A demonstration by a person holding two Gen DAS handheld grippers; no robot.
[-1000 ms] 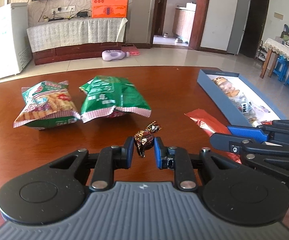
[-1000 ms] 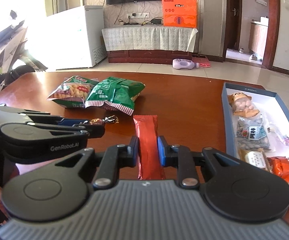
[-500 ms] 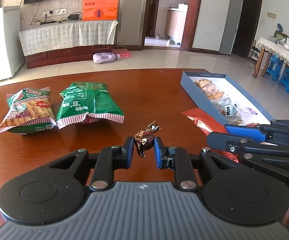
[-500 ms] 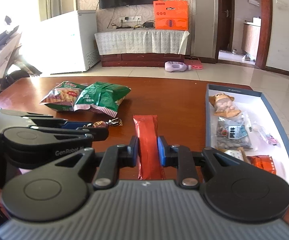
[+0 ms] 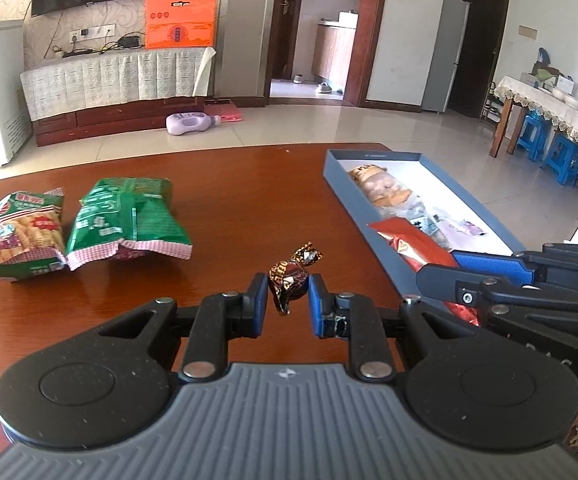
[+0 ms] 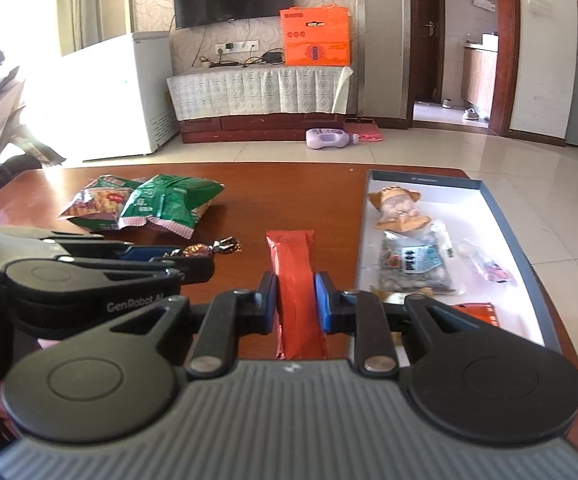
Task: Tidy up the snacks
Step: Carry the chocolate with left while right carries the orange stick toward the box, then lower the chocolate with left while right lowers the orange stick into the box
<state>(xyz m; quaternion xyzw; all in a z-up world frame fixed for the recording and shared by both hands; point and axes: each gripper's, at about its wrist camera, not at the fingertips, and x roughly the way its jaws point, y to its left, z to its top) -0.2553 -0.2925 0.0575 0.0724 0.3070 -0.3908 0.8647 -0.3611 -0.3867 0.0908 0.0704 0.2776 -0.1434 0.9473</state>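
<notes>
My left gripper (image 5: 287,285) is shut on a brown twist-wrapped candy (image 5: 291,274), held above the brown table (image 5: 241,200). My right gripper (image 6: 296,289) is shut on a long red snack packet (image 6: 294,276) that sticks forward between its pads. Seen from the left wrist, that red packet (image 5: 413,246) hangs over the near end of the blue box (image 5: 349,186), with the right gripper (image 5: 459,264) just right of my left one. In the right wrist view the candy (image 6: 213,248) and left gripper (image 6: 177,258) sit to the left, and the blue box (image 6: 507,216) holds several snacks.
Two green snack bags (image 5: 127,216) (image 5: 19,234) lie side by side on the table's left part. A purple bottle (image 5: 191,123) lies on the floor beyond the far table edge. A covered side table (image 5: 549,108) with blue stools stands at the far right.
Both grippers have moved rightward together with their loads. The green bags have slid left in both views, and the blue box has come closer to the middle.
</notes>
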